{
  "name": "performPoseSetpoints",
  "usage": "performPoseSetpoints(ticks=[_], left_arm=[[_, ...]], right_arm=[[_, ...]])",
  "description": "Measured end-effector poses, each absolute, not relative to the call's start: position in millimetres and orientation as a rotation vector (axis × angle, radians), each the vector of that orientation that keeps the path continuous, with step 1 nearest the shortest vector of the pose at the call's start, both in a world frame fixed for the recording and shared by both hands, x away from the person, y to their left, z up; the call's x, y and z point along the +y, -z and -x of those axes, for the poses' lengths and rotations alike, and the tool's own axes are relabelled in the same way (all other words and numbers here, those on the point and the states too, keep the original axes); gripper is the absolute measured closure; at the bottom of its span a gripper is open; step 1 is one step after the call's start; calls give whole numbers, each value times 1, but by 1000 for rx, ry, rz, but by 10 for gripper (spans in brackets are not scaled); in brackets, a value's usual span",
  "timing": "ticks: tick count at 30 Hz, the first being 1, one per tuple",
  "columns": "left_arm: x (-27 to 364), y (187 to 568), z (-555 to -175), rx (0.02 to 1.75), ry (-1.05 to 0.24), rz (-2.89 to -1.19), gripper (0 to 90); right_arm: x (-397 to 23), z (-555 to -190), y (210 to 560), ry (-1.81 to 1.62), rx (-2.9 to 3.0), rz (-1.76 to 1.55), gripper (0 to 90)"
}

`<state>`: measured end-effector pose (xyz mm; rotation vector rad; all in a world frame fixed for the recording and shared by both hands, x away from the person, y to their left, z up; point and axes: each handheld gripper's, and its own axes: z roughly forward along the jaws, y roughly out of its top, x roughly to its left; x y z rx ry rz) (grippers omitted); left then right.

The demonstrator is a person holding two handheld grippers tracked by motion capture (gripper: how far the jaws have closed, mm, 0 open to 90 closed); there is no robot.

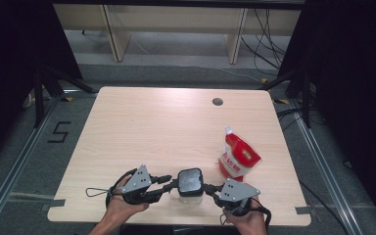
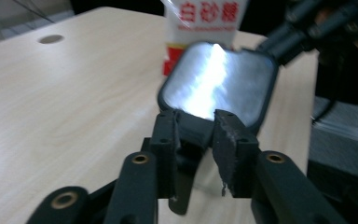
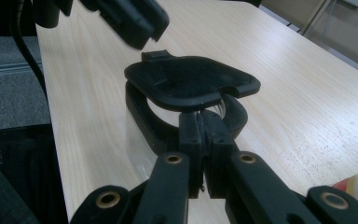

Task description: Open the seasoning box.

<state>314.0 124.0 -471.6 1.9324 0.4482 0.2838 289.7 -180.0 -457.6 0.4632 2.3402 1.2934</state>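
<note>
The pouch [image 2: 205, 28] beyond the left gripper [image 2: 199, 140] is cut off by the top edge. The lid [image 2: 216, 84] just ahead of its jaws glares white, its surface unreadable.

Ahead of both hand-held grippers, the surface [image 1: 142, 127] is left open right up to its far edge, where a small round hole [image 1: 218, 102] is set flush and blocks nothing. Between the left hand-held gripper [image 1: 165, 185] and the right hand-held gripper [image 1: 210, 190], the gap is taken up by a clear container with a black lid [image 1: 190, 181], so no passage is left there. Just beyond the right hand-held gripper, and slightly outward of it, the way is barred by an upright red and white pouch [image 1: 237, 157]. Outward of the left hand-held gripper, free room is found.
</note>
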Motion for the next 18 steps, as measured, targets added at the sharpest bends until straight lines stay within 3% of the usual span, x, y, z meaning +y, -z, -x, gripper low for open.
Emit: performPoseSetpoints(ticks=[6,11,18], left_arm=[[129,492,-323,480,-221,-1953,625],[122,498,-325,442,-241,-2004,637],[122,501,-329,417,-275,-2042,724]], right_arm=[[-178,-290,454,-1301,2328,-453,883],[-175,-290,451,-1315,2324,-462,880],[-168,-292,446,-1325,2319,-430,876]])
